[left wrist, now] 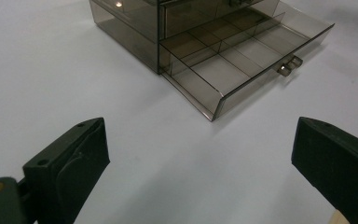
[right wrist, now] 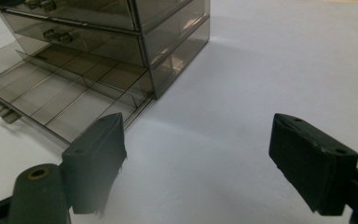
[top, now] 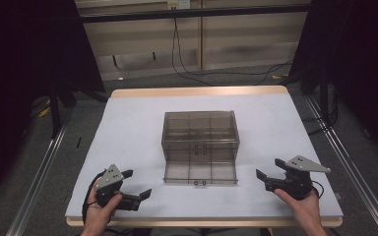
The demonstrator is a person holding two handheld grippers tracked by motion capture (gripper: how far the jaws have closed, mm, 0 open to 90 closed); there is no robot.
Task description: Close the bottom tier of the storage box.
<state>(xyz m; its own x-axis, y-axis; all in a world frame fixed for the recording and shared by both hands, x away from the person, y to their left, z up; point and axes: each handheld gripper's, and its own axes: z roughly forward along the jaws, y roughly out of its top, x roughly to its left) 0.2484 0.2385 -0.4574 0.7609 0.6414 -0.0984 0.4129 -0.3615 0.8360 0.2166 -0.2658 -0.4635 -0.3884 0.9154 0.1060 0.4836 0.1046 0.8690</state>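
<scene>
The room is dim, with black curtains swallowing both sides of the high view, while the white desk point(top: 128, 147) catches even overhead light and reads as the brightest surface. That view is soft and slightly grainy. The smoky plastic drawer box point(top: 200, 132) casts only a faint shadow and shows a small bright glint on its top edge in the left gripper view. In both gripper views the near black jaws are blurred and dark, and the desk fades to grey toward the corners.
</scene>
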